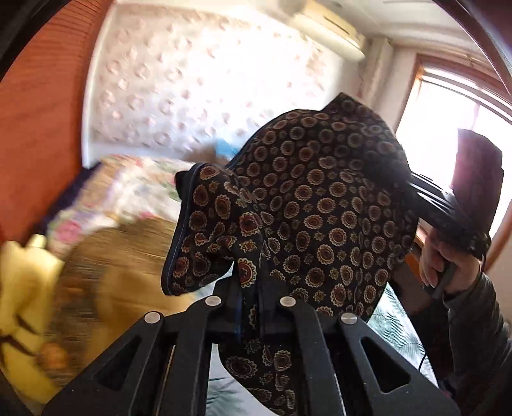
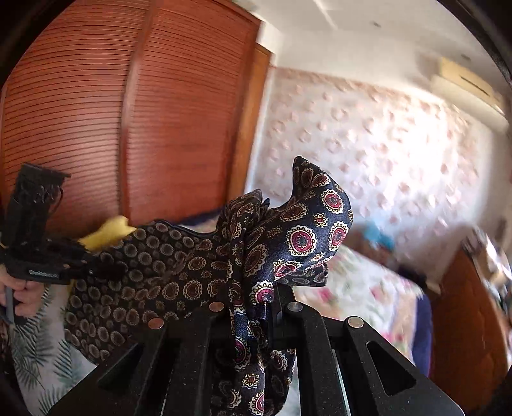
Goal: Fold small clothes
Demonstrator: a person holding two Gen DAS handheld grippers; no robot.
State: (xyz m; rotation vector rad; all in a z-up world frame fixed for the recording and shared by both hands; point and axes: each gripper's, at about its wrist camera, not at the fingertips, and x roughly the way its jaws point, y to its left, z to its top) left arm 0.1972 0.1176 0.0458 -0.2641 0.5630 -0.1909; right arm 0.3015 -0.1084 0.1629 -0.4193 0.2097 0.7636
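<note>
- left gripper fingers pinching patterned cloth edge
- right gripper fingers pinching the other edge
- cloth hangs stretched between them above bed

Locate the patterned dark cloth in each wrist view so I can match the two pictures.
Left wrist view: the patterned cloth fills the centre, pinched at the bottom by the left gripper.
Right wrist view: the cloth stretches from lower left to centre, pinched by the right gripper.
Shared landmark: the air conditioner.
</note>
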